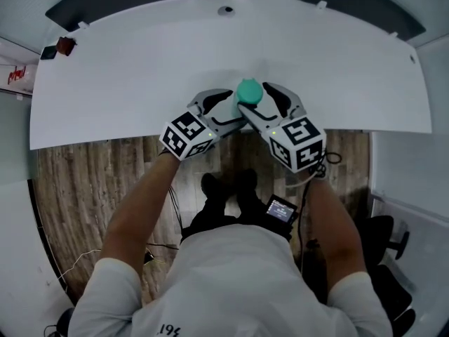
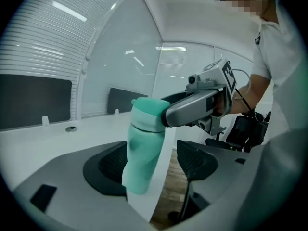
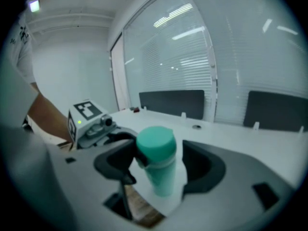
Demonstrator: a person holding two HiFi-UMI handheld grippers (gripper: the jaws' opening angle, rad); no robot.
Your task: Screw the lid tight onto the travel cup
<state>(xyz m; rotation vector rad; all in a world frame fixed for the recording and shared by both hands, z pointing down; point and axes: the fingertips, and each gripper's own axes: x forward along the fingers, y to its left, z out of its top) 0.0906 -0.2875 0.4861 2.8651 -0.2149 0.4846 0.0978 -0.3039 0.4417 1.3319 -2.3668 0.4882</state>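
A teal travel cup (image 1: 249,91) with its lid (image 3: 155,141) on stands upright on the white table (image 1: 140,69), close to the front edge. My left gripper (image 1: 223,109) reaches in from the left and is open, and the cup's body (image 2: 142,148) stands between its dark pads (image 2: 108,170) without touching them. My right gripper (image 1: 266,104) comes from the right and is also open, with a gap on each side of the cup (image 3: 161,174). In the left gripper view one grey finger of the right gripper (image 2: 192,109) lies right beside the lid (image 2: 147,113).
The table's front edge (image 1: 210,137) runs just under both grippers, with wooden floor (image 1: 91,181) below it. A small red object (image 1: 65,45) sits at the far left corner and a round grommet (image 1: 225,10) at the back. An office chair (image 1: 384,239) stands at the right.
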